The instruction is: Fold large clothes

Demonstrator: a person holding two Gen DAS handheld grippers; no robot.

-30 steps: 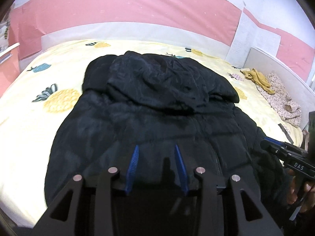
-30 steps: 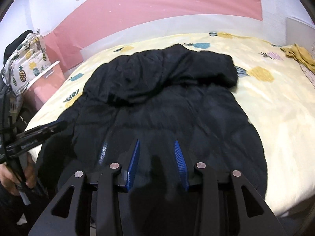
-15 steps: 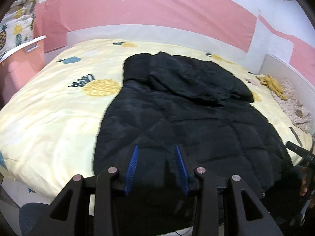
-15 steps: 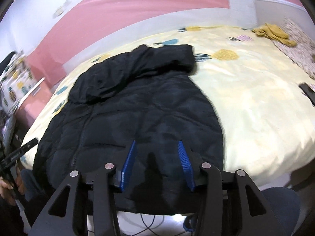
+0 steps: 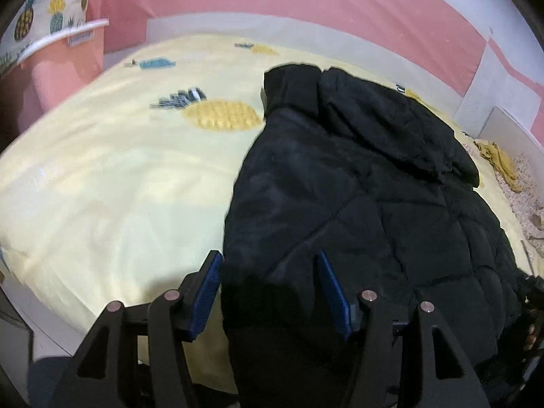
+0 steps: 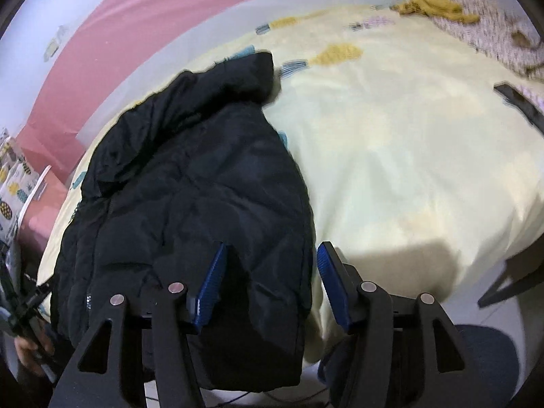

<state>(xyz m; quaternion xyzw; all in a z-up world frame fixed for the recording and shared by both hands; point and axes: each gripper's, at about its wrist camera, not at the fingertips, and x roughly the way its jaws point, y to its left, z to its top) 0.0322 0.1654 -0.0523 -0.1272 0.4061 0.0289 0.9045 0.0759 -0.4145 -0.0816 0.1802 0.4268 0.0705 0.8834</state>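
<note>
A black quilted hooded jacket (image 5: 357, 204) lies flat on the yellow pineapple-print bed (image 5: 119, 170), hood at the far end and hem hanging over the near edge. My left gripper (image 5: 270, 289) hovers over the jacket's near left hem corner. Its jaws are opening, one blue pad over the sheet and the other over the fabric, neither pressing. In the right wrist view the jacket (image 6: 190, 187) fills the left side. My right gripper (image 6: 270, 285) is over the near right hem corner. Its jaws are opening too, with the jacket's edge between them but not pinched.
A pink cabinet (image 5: 61, 68) stands left of the bed. A mustard cloth (image 6: 435, 3) and a patterned blanket (image 6: 493, 34) lie at the far right. A dark flat strip (image 6: 516, 102) rests on the bed's right side. A hand (image 6: 30, 346) shows at lower left.
Both grippers have spread apart from the jacket's middle to its two hem corners and dropped lower. Both pairs of jaws stand wider than before.
</note>
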